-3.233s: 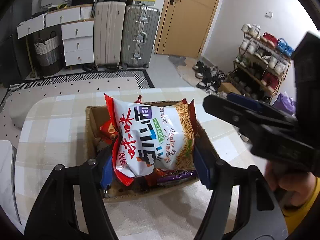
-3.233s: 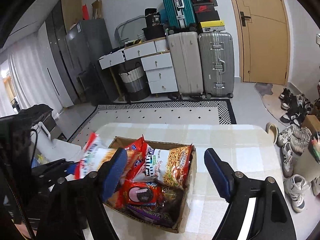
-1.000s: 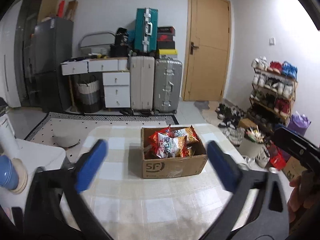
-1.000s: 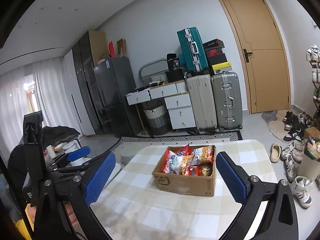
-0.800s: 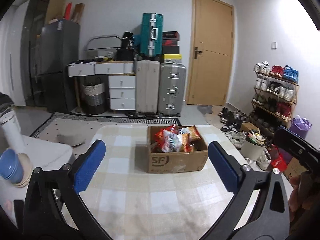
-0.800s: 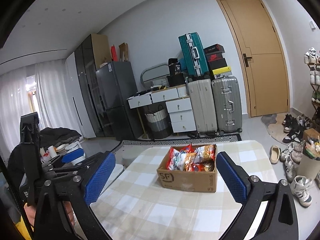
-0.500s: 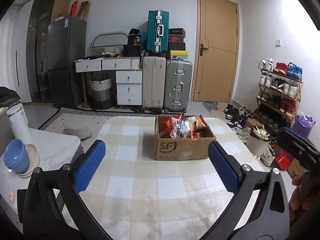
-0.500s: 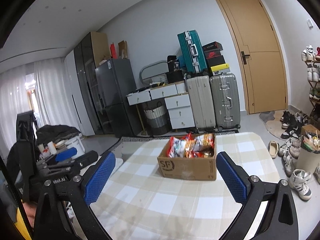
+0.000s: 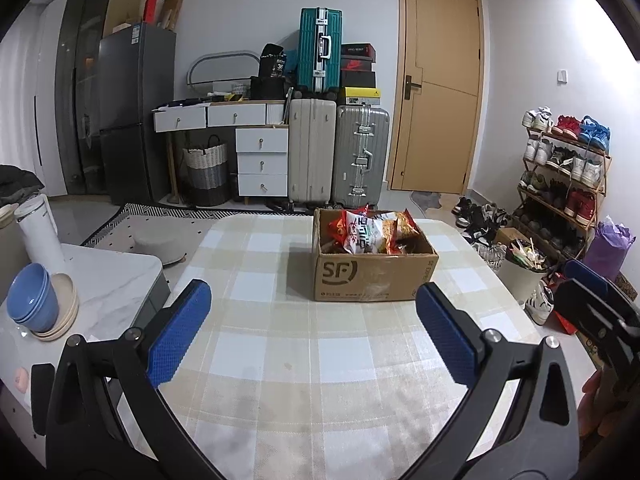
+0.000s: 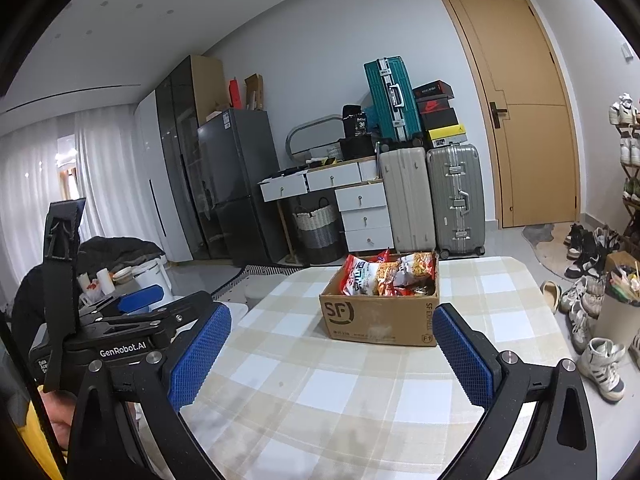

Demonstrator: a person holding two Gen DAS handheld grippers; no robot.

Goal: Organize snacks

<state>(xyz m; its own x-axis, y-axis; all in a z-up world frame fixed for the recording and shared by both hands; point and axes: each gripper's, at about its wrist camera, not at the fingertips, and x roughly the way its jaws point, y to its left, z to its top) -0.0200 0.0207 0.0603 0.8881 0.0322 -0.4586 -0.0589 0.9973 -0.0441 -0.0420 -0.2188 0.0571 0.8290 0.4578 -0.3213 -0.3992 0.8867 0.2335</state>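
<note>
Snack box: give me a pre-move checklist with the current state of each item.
1. Left gripper open, nothing between the pads: ok.
2. Right gripper open, nothing held: ok.
3. Cardboard box upright on the checked table: ok.
4. Snack bags inside the box, none lying on the tabletop in view: ok.
5. Both grippers well back from the box, with bare table between: ok.
6. All snacks settled below the rim: not ok, some bags stick up above it.

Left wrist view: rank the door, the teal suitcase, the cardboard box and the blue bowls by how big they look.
1. Door
2. Cardboard box, though it sits nearer the camera
3. Teal suitcase
4. Blue bowls
</note>
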